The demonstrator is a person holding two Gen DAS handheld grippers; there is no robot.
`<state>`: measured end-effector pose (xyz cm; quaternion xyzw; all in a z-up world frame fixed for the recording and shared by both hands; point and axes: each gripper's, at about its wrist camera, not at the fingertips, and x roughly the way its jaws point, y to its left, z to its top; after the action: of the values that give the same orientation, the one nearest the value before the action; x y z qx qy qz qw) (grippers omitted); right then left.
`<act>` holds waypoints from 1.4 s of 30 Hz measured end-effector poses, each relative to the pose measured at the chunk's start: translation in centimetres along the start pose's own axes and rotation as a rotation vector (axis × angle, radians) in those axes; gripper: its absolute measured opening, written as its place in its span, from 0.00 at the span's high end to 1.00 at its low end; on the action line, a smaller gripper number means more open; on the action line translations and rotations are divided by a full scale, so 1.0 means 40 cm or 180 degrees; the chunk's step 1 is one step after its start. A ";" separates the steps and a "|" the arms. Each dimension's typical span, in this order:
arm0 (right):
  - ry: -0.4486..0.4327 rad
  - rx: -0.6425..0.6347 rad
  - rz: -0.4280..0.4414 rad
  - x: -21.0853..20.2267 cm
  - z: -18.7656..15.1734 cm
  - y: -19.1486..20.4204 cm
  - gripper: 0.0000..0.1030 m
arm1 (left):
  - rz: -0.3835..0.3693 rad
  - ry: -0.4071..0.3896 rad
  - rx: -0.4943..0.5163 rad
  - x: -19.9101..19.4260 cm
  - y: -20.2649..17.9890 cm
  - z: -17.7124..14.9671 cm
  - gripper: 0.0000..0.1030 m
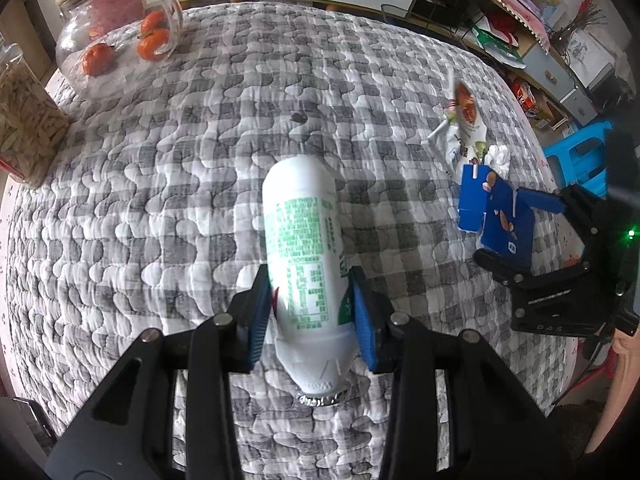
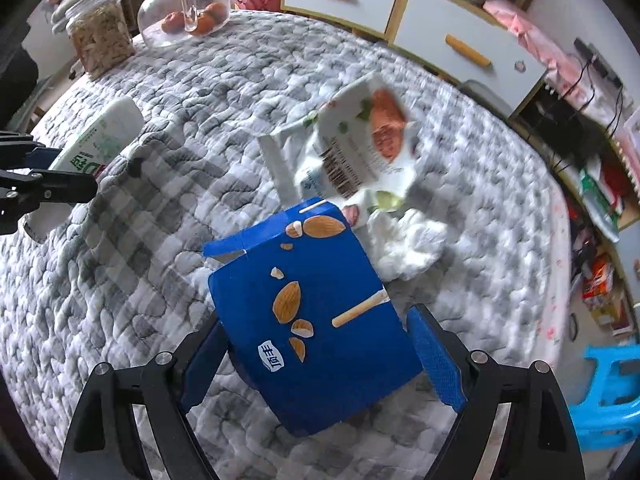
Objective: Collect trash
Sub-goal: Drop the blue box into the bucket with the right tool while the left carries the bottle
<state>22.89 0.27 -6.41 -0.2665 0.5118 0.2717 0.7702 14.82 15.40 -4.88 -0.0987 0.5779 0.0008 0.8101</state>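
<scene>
My left gripper point(image 1: 311, 312) is shut on a white plastic bottle point(image 1: 304, 248) with green print, its pads pressed on both sides, held over the grey checked quilt point(image 1: 160, 200). The bottle also shows at the left of the right wrist view point(image 2: 100, 136). My right gripper point(image 2: 320, 360) is closed around a blue almond-print carton point(image 2: 312, 320), which also shows in the left wrist view point(image 1: 496, 212). Beyond the carton lie a white snack wrapper point(image 2: 360, 148) and a crumpled white tissue point(image 2: 408, 240) on the quilt.
A tipped glass jar with oranges point(image 1: 120, 28) and a jar of seeds point(image 1: 24, 120) stand at the far left. White drawers point(image 2: 440, 32) line the back. A blue plastic stool point(image 2: 612, 392) stands at the right, beside cluttered shelves point(image 2: 592, 152).
</scene>
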 end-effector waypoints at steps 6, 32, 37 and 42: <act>-0.0053 0.0219 0.0123 -0.011 -0.022 -0.012 0.20 | -0.0009 -0.0021 0.0012 -0.008 -0.007 -0.002 0.62; -0.0352 0.1213 -0.0299 -0.261 -0.317 -0.207 0.22 | -0.0255 -0.0325 0.0564 -0.077 -0.278 -0.029 0.62; -0.0338 0.1606 -0.0423 -0.294 -0.424 -0.299 0.22 | -0.0300 -0.0343 0.0642 -0.073 -0.333 -0.037 0.62; -0.0278 0.2039 -0.0545 -0.309 -0.540 -0.392 0.22 | -0.0341 -0.0325 0.0689 -0.059 -0.375 -0.044 0.62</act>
<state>15.79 -27.55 -0.01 -0.0409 0.5135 0.0424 0.8561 14.11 0.69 -0.82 -0.0412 0.5266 -0.0998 0.8432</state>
